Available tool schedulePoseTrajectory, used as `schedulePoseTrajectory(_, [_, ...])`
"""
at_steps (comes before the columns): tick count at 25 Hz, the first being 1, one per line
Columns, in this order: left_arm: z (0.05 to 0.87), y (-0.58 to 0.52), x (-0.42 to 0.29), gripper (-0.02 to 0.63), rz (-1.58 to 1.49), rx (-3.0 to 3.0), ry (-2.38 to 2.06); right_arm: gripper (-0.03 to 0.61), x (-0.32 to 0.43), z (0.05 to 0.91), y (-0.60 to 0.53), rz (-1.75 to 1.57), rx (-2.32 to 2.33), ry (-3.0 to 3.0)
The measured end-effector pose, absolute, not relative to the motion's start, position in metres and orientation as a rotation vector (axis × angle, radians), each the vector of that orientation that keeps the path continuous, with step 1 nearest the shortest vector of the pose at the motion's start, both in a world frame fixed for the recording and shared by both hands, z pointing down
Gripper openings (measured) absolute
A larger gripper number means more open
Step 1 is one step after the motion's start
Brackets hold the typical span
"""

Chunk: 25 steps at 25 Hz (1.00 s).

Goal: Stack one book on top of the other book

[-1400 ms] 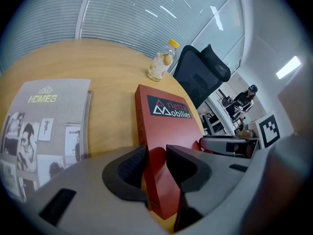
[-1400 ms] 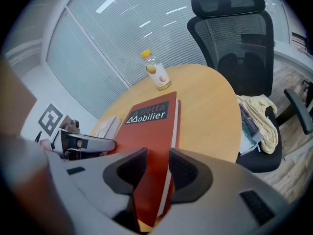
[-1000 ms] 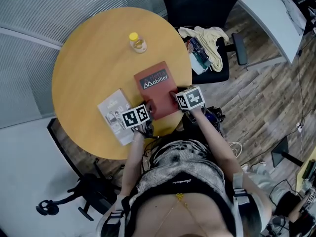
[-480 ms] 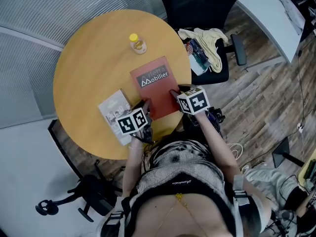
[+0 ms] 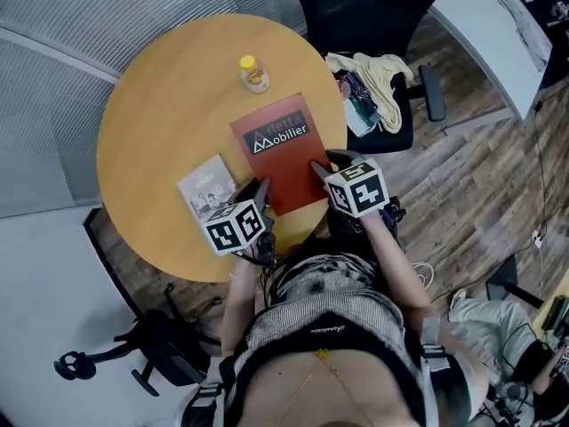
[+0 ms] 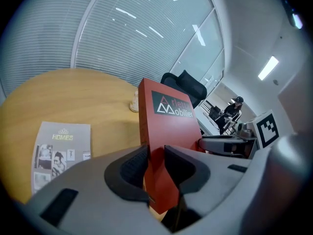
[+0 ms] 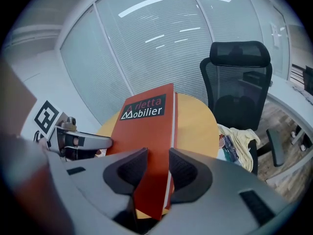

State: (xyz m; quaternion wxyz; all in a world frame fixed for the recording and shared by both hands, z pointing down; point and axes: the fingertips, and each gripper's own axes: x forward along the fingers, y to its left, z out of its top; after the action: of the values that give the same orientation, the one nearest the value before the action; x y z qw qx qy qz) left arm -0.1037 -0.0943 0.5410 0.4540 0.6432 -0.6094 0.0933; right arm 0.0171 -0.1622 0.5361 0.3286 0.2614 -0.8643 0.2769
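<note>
Head view: at a round wooden table point(image 5: 151, 105), a person holds a red book point(image 5: 277, 154) by its near edge. The left gripper point(image 5: 259, 191) takes the near left corner and the right gripper point(image 5: 318, 168) the near right one. A smaller grey book point(image 5: 205, 185) lies flat just left of the red one, close to the table's near rim. A small bottle point(image 5: 254, 74) stands well beyond both books, and an office chair point(image 5: 378, 12) draped with a pale cloth point(image 5: 378, 65) sits off to the right.

Left gripper view: the jaws are narrow and have just been closing, with the red book's edge between them and both pads pressing on it. The book slants up off the tabletop with its title end high. The grey book lies on the wood below and to the left, not yet covered.

Right gripper view: these jaws are likewise clamped on the red book near its spine side, with the cover stretching away from the pads toward the far rim.

The stacking itself is not yet done. Both grips sit only on the near edge, so the book's weight hangs out ahead of the pads. It could droop, slide out of a pinch, or let its cover fall open on the way across. If the hands travel unevenly, the book could twist between them. Set down too low or crooked, it could also push the grey book toward the near rim.
</note>
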Motion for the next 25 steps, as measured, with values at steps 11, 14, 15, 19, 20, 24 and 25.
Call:
schedulePoseTrajectory(11, [0.514, -0.09, -0.101, 0.114, 0.203, 1.63, -1.542, 0.147, 0.02, 0.509, -0.158, 0.663, 0.703, -2.294])
schedulePoseTrajectory(14, [0.512, -0.088, -0.1, 0.114, 0.213, 1.637, -1.55, 0.147, 0.021, 0.507, -0.154, 0.666, 0.709, -2.295])
schedulePoseTrajectory(15, [0.512, -0.086, -0.101, 0.114, 0.216, 1.638, -1.553, 0.147, 0.021, 0.507, -0.153, 0.663, 0.712, -2.296])
schedulePoseTrajectory(19, [0.513, -0.084, -0.102, 0.114, 0.218, 1.642, -1.555, 0.147, 0.02, 0.507, -0.15, 0.654, 0.717, -2.298])
schedulePoseTrajectory(20, [0.512, -0.084, -0.102, 0.114, 0.217, 1.644, -1.555, 0.147, 0.02, 0.506, -0.15, 0.654, 0.719, -2.299])
schedulePoseTrajectory(24, [0.511, -0.086, -0.101, 0.114, 0.215, 1.649, -1.552, 0.147, 0.021, 0.506, -0.151, 0.653, 0.724, -2.302])
schedulePoseTrajectory(25, [0.511, -0.085, -0.101, 0.114, 0.215, 1.649, -1.553, 0.147, 0.021, 0.505, -0.15, 0.652, 0.724, -2.302])
